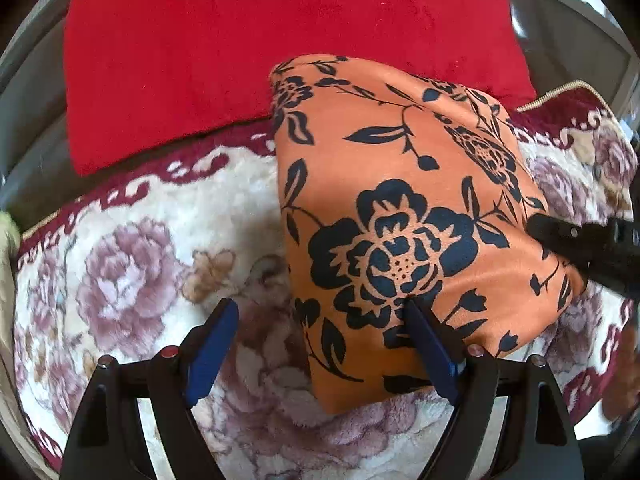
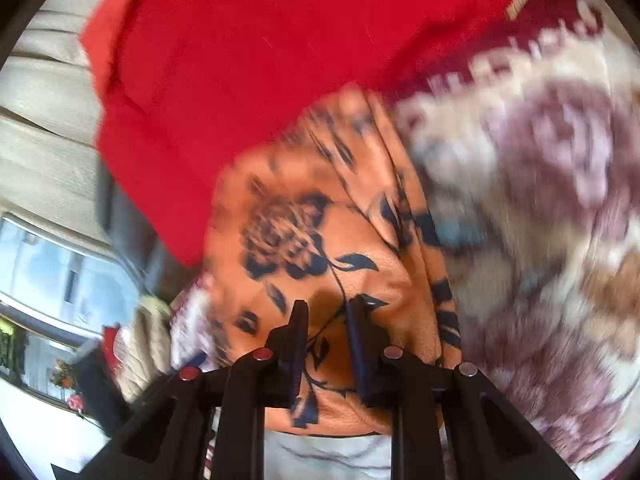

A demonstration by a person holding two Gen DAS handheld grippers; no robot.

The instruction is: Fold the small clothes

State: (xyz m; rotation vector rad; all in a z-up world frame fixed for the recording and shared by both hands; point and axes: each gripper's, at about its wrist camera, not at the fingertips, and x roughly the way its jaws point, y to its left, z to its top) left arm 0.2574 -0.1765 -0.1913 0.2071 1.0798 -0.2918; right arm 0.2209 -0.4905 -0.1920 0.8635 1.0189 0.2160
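Observation:
An orange garment with a black flower print (image 1: 400,216) lies folded into a rough rectangle on a floral plush blanket (image 1: 132,248). My left gripper (image 1: 320,306) is open and empty, its right finger (image 1: 430,344) over the garment's near edge, its left finger over the blanket. My right gripper shows at the right edge of the left wrist view (image 1: 588,240), touching the garment's right side. In the right wrist view, the right gripper (image 2: 328,308) has its jaws narrowly apart over the orange garment (image 2: 320,240); whether it pinches the cloth is unclear. That view is blurred.
A red cloth (image 1: 280,40) lies behind the garment, on the blanket's far edge; it also shows in the right wrist view (image 2: 260,72). A window (image 2: 60,272) and a cream ribbed surface (image 2: 44,120) are at the left of the right wrist view.

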